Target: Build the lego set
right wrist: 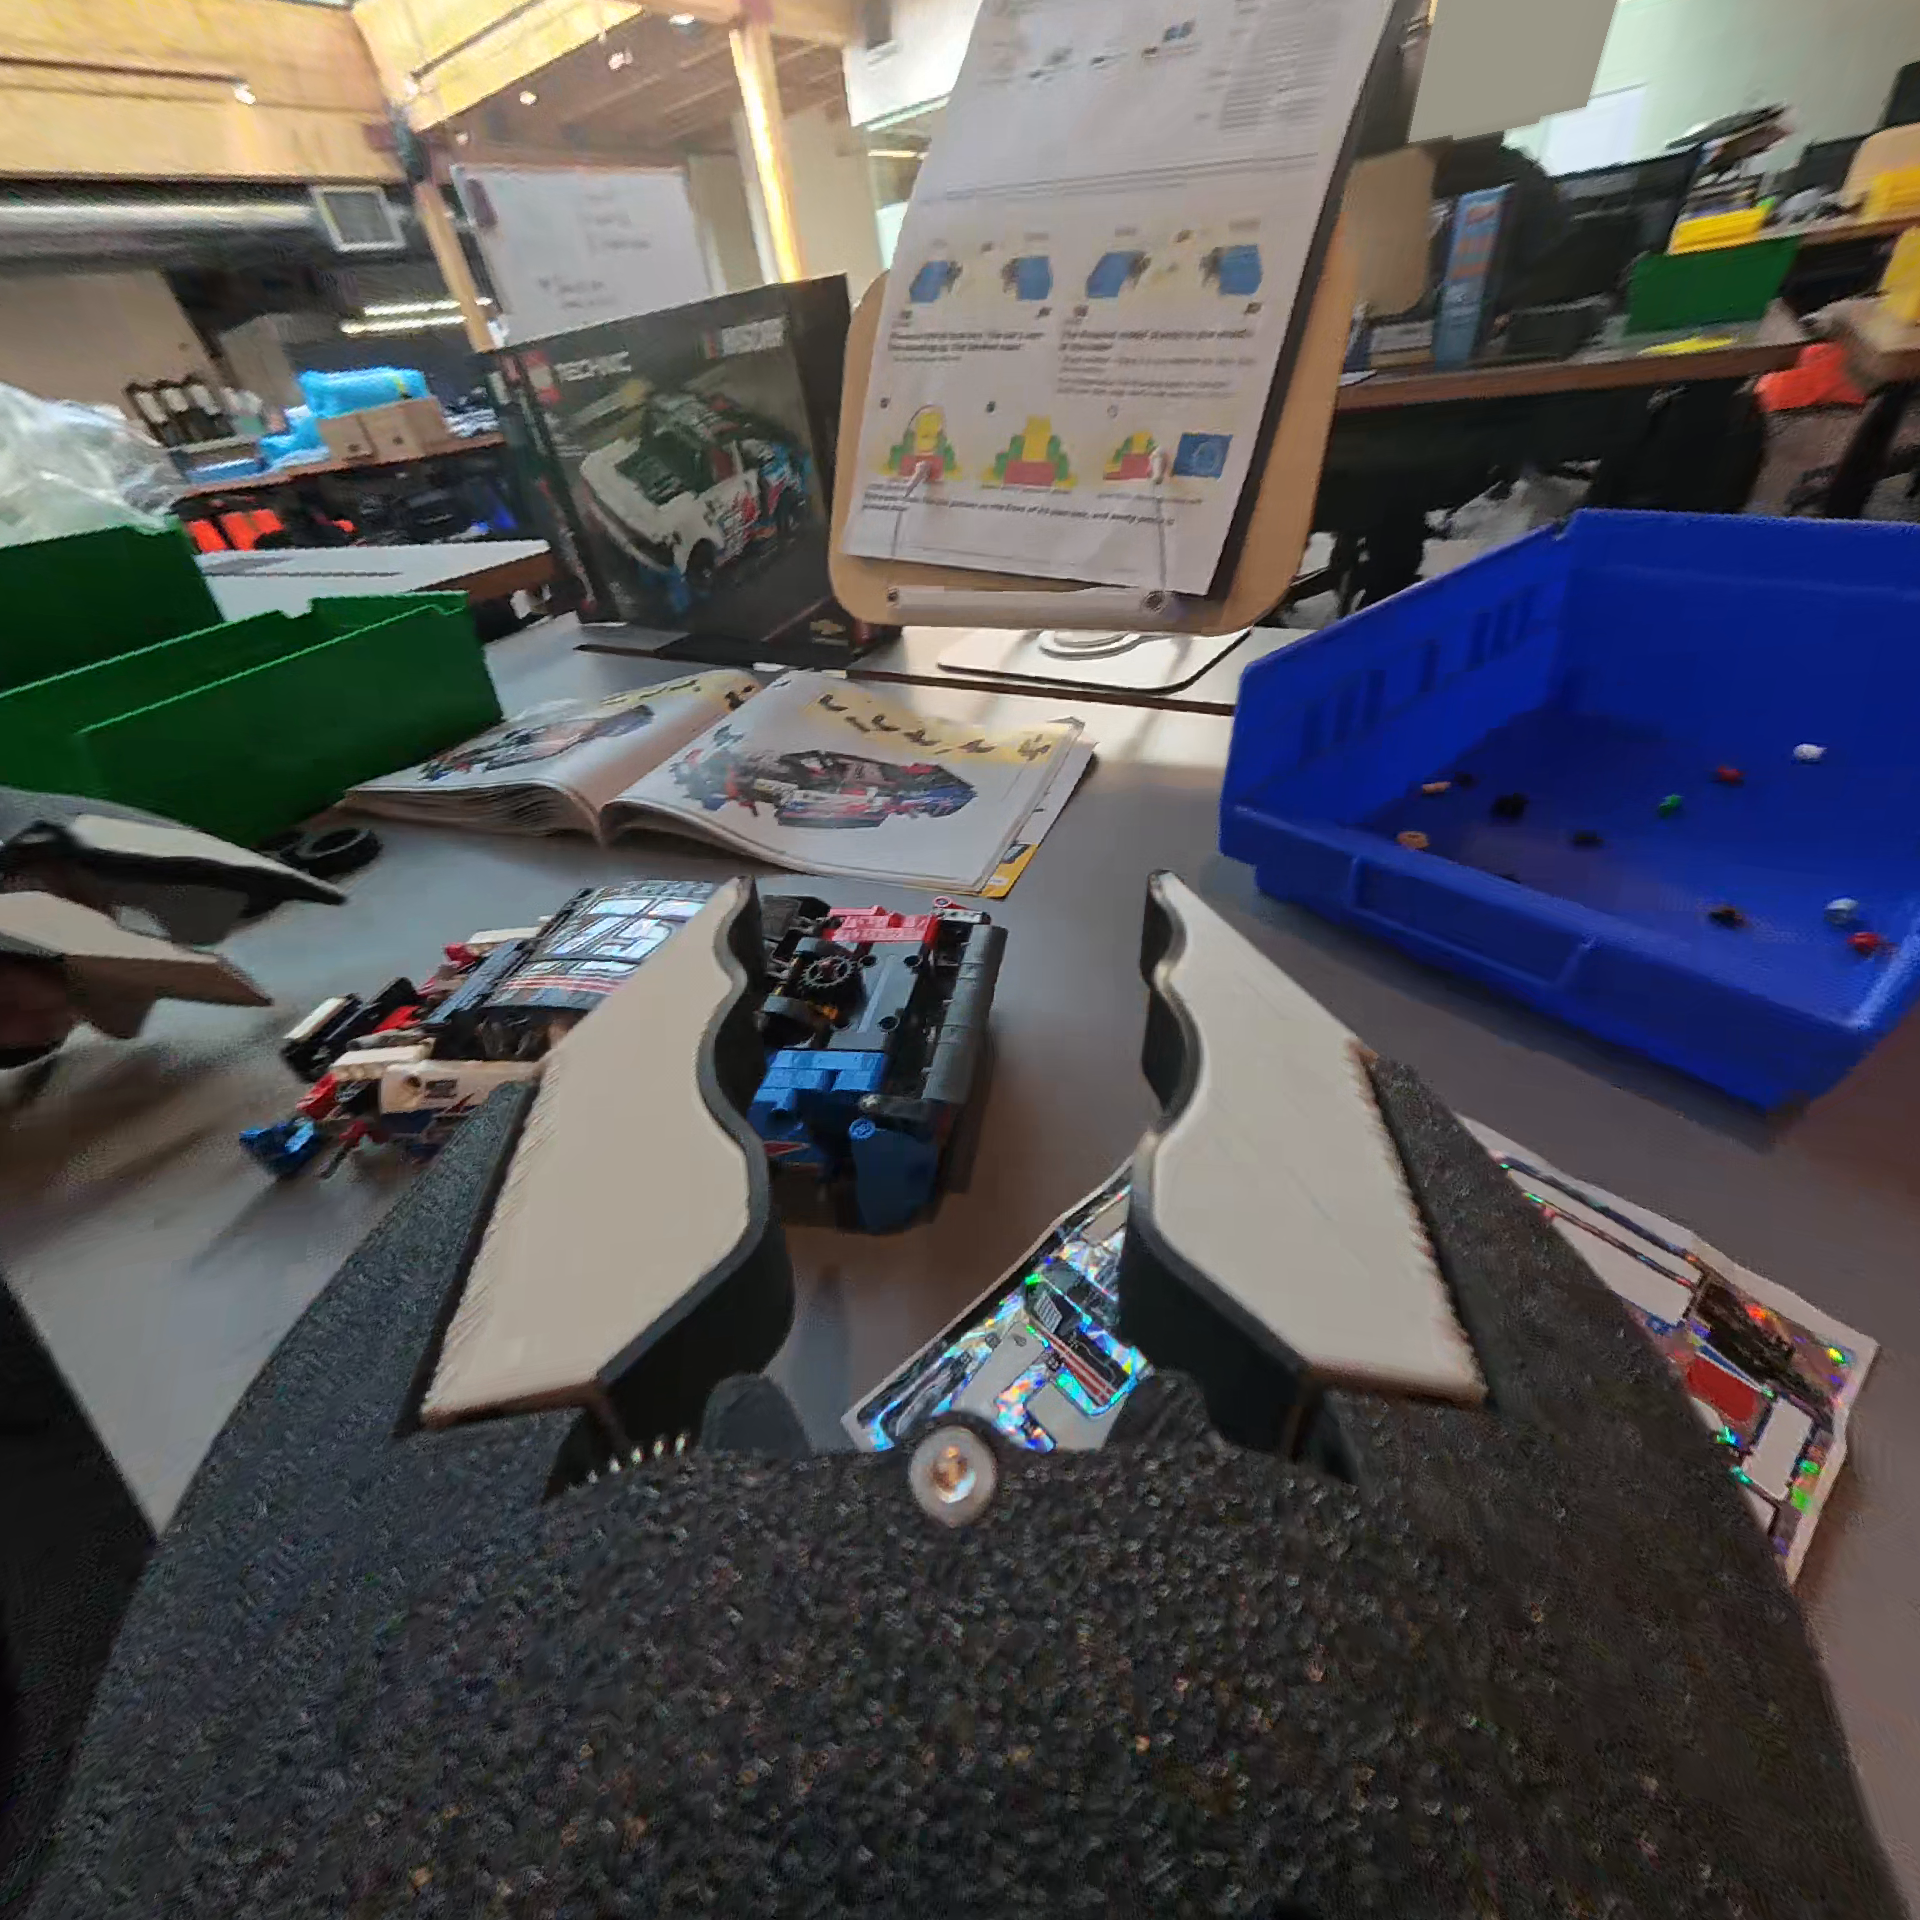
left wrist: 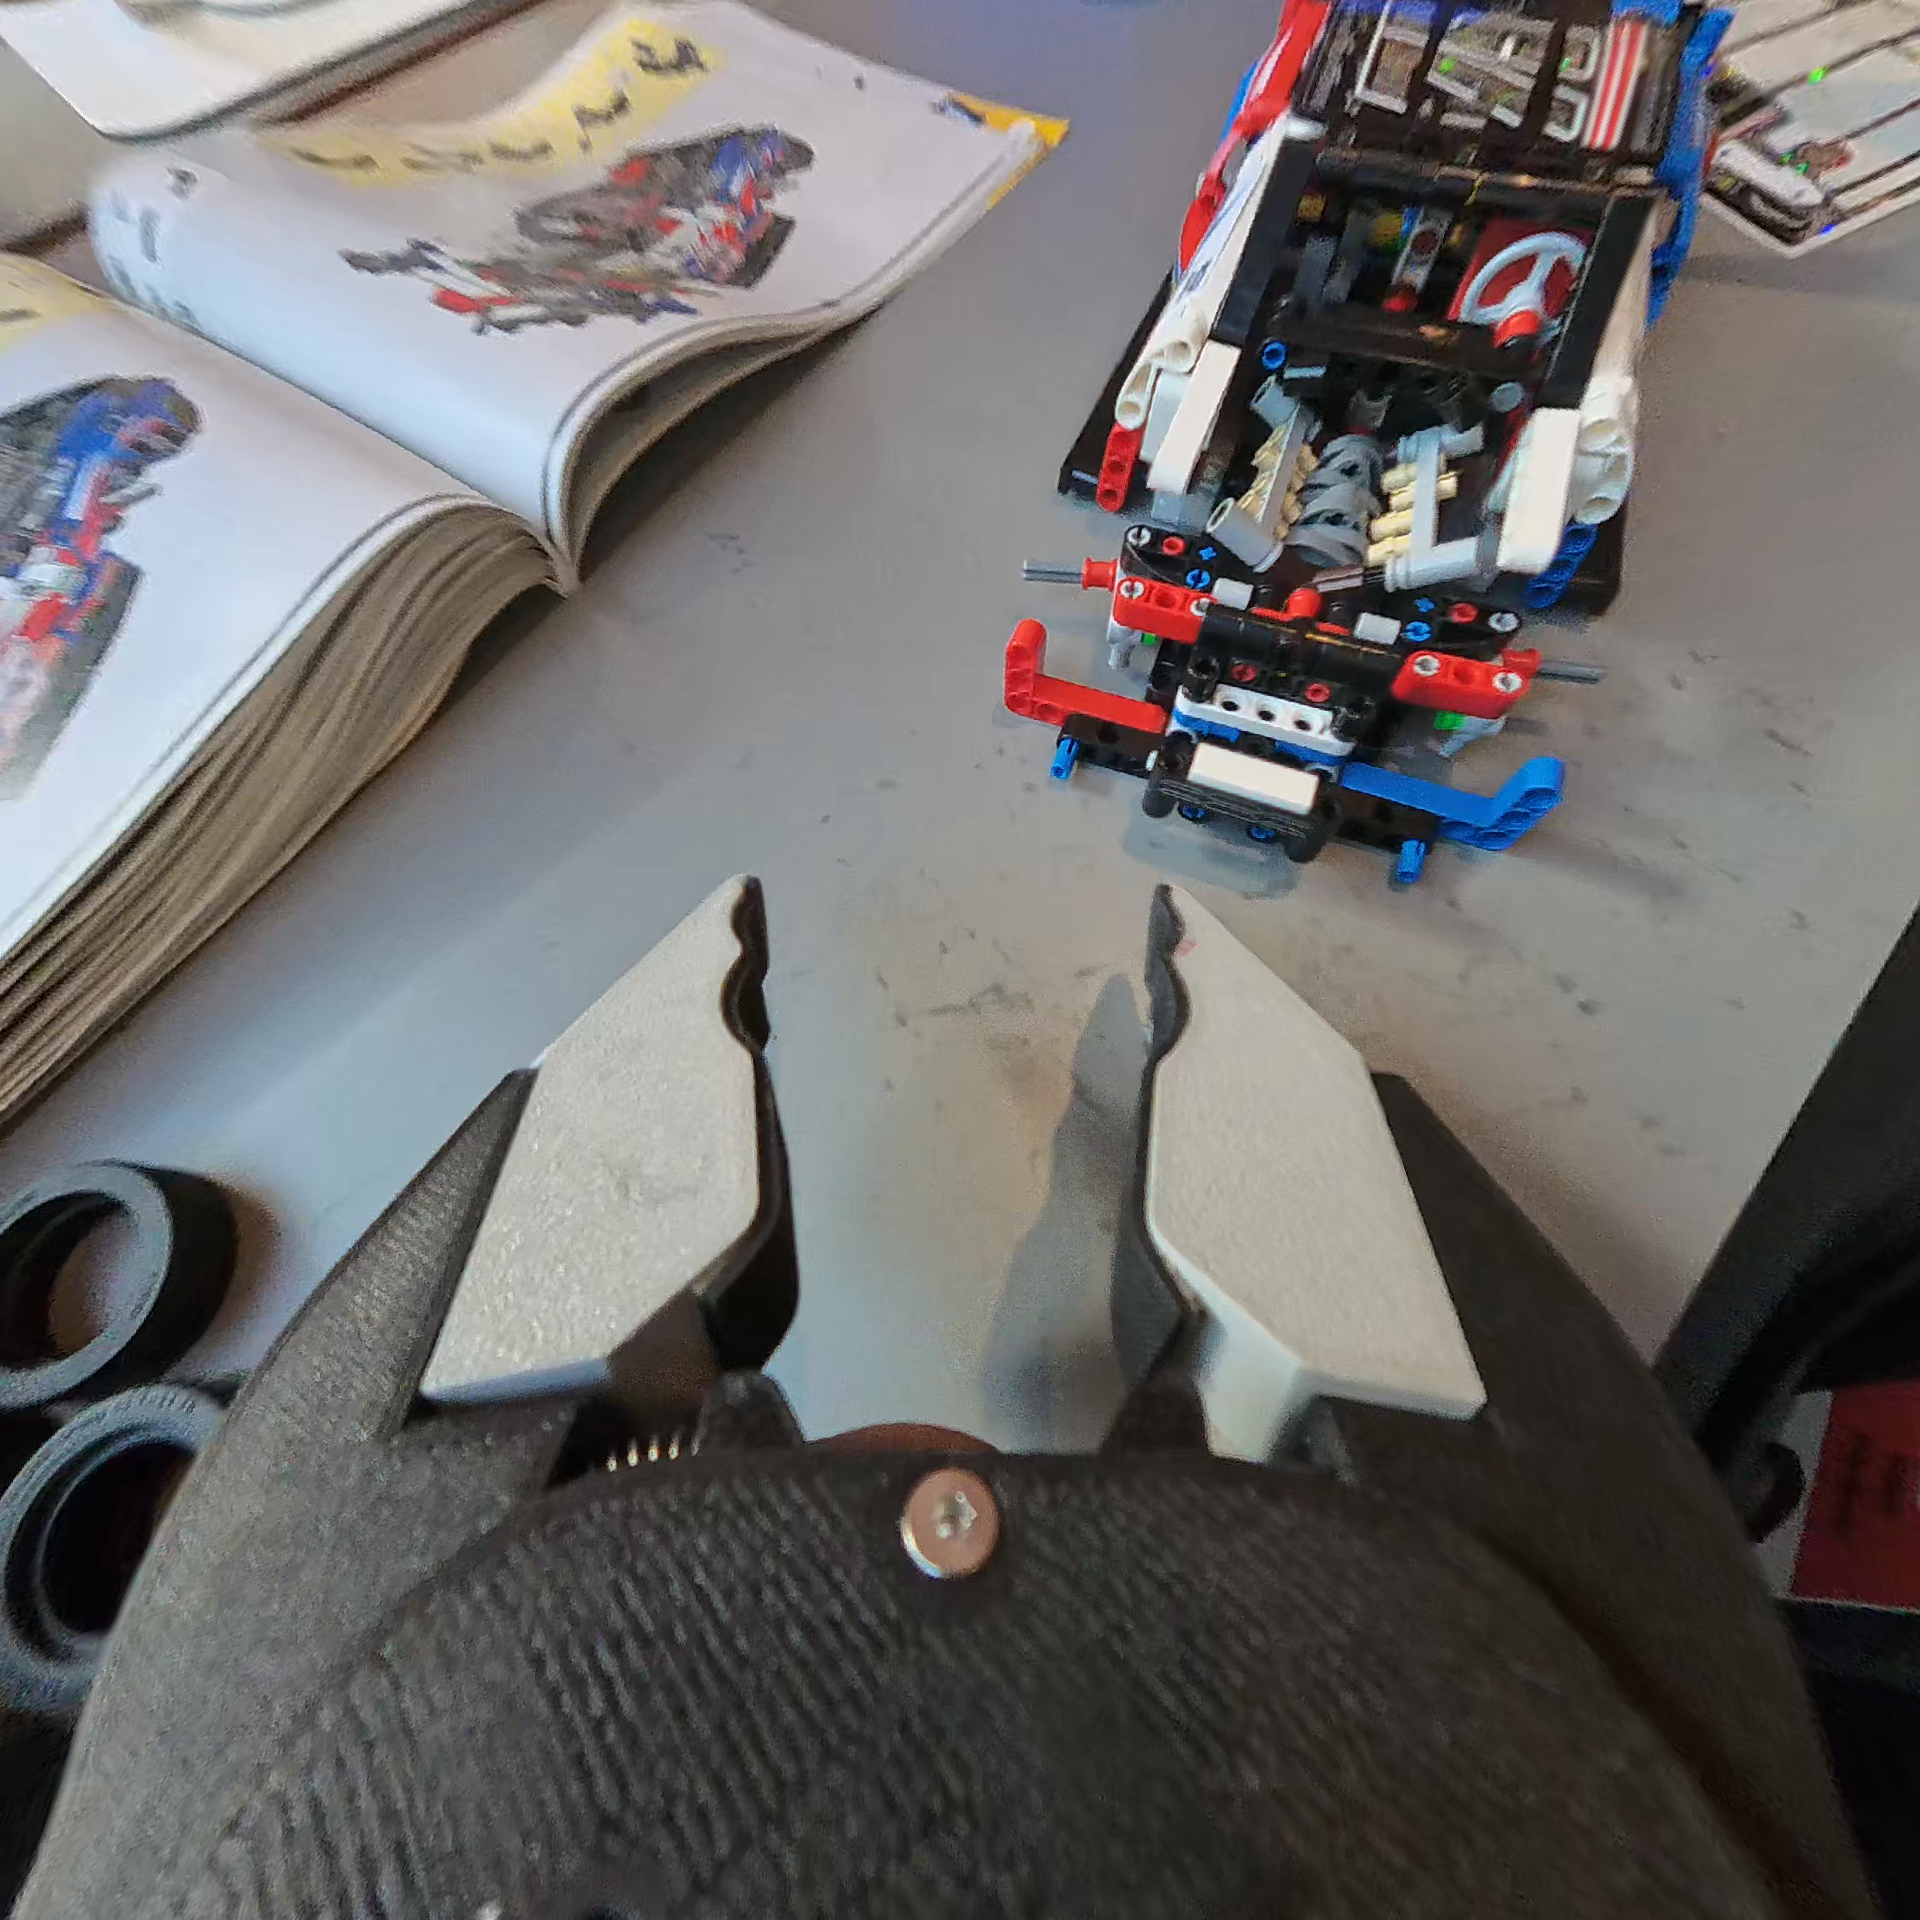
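A partly built lego car (left wrist: pixel 1371 436) in black, white, red and blue stands on the grey table, its open front end toward me in the left wrist view. My left gripper (left wrist: pixel 956 904) is open and empty, just short of the car's front and to its left. In the right wrist view the car (right wrist: pixel 831 1029) lies just beyond my right gripper (right wrist: pixel 951 904), which is open and empty; its left finger (right wrist: pixel 665 1070) covers part of the car. The left gripper's fingers (right wrist: pixel 135 935) show at the left edge there.
An open instruction book (left wrist: pixel 416 364) lies left of the car (right wrist: pixel 810 790). Black tyres (left wrist: pixel 73 1278) lie at the near left. A shiny sticker sheet (right wrist: pixel 1725 1351) lies under my right gripper. A blue bin (right wrist: pixel 1558 966) with small parts stands right, green bins (right wrist: pixel 260 707) left, a paper stand (right wrist: pixel 1091 603) behind. Spacing between my two grippers at the tips: around 40 cm.
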Demonstrator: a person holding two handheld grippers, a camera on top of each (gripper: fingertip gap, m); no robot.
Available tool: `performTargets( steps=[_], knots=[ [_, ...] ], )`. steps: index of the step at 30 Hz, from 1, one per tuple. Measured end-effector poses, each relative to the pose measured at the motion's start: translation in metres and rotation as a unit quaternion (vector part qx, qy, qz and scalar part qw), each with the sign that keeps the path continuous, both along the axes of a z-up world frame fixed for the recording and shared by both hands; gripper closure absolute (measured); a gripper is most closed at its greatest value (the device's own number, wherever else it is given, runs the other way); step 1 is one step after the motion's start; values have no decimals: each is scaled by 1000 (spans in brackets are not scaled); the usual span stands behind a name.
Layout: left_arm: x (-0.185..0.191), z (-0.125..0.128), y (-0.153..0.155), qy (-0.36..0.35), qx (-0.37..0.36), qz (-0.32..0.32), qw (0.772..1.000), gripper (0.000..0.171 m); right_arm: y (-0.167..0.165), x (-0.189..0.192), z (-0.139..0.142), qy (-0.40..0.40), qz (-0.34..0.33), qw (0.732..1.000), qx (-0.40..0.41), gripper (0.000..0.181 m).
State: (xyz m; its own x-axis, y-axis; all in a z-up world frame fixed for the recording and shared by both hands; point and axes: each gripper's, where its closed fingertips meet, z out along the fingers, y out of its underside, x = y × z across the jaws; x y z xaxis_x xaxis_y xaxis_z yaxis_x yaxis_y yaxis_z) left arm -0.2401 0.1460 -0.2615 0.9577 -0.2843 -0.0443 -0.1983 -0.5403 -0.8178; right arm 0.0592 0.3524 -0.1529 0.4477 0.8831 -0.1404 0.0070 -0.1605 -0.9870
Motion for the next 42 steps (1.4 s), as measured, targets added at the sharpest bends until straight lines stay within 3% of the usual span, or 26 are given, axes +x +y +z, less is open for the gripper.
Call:
performTargets(
  steps=[3,6,10,19,22,27,29,31,36,39,42],
  knots=[
    [-3,13,-14,20,56,0,998,98,5,-8,-11,1,-49,999,12,108],
    [-3,22,-29,39,100,-19,994,99,4,-19,-33,-49,-66,996,22,108],
    [-6,34,-37,22,138,-35,990,98,-12,-34,-46,-72,-15,996,57,109],
    [13,33,-38,-13,129,-136,982,103,-30,-42,-29,-37,24,997,58,109],
    [13,30,-30,-10,124,-158,980,105,-36,-59,-12,-75,37,991,107,100],
    [7,37,-21,-31,140,-165,976,108,-67,-114,17,-111,116,977,142,93],
    [4,41,-20,-49,147,-162,975,109,-93,-139,18,-122,184,967,125,95],
    [2,45,-21,-63,152,-160,973,110,-120,-158,6,-164,250,947,119,103],
    [0,47,-21,-70,159,-155,973,111,-152,-185,-32,-275,304,903,133,95],
    [-2,47,-20,-69,159,-148,974,112,-169,-195,-40,-285,317,896,126,95],
    [-5,50,-20,-72,166,-143,973,114,-190,-210,-32,-245,334,904,107,103]
  ],
)
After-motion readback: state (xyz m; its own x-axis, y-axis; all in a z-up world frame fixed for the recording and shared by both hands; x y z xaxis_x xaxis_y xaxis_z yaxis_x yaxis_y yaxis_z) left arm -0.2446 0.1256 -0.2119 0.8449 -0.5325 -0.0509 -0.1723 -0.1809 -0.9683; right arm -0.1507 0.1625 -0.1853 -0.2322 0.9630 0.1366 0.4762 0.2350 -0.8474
